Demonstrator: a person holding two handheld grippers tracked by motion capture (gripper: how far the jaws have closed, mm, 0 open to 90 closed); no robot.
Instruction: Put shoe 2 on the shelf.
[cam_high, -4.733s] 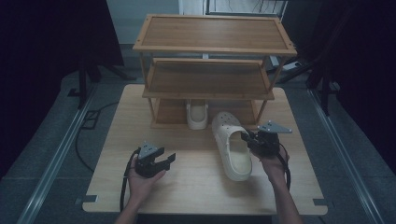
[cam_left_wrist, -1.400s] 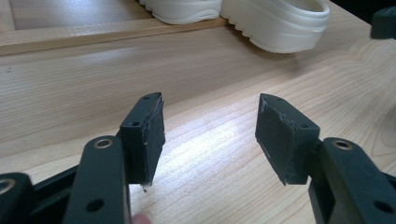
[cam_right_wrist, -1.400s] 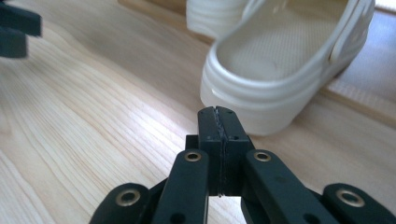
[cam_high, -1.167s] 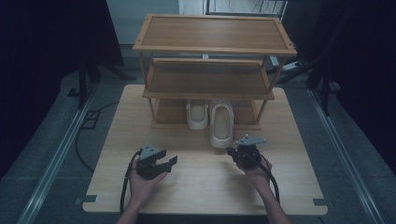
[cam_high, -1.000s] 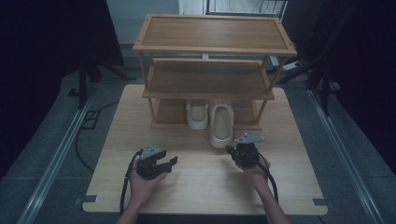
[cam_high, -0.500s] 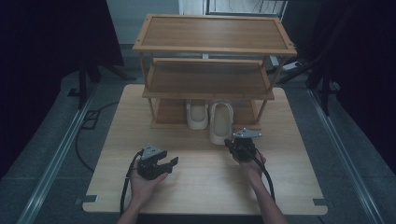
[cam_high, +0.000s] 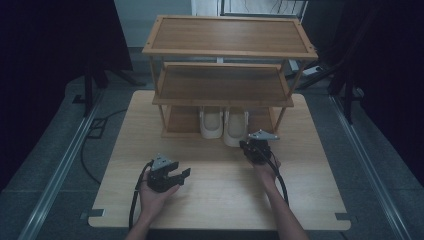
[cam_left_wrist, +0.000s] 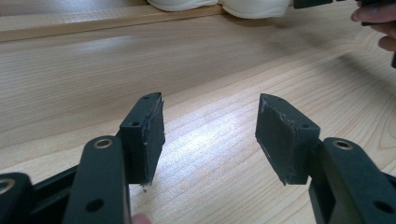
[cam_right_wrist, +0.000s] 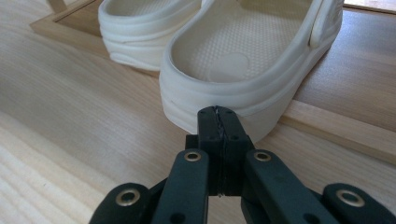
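1. Leftmost, the left tongs (cam_high: 172, 176) rest low over the bare desk (cam_high: 210, 200), well apart from the shoes; in the left gripper view the jaws stand wide apart with nothing between the pads (cam_left_wrist: 149, 135).
2. Next, the left clog (cam_high: 211, 123) sits toe-in on the bottom shelf of the wooden rack (cam_high: 225, 50), just beside its partner and apparently parked.
3. Then the right clog (cam_right_wrist: 247, 70), cream and moulded, lies with its toe under the rack and its heel overhanging the shelf's front lip (cam_right_wrist: 336, 130) toward the desk.
4. Rightmost, the right tongs (cam_right_wrist: 218, 114) are fully closed with nothing gripped, their joined tips pressed against the clog's heel wall, so I judge this a push rather than a hold.
5. Handling, as a guess: the clog looks like light foam, springy rather than stiff, and not fragile. Its smooth sole should slide readily on the wood, so a nudge may turn it instead of driving it straight.
6. Contact should sit at the middle of the heel, low on the thick rim. To lift it instead, pinching the heel wall or the strap would give the pads a firm edge.
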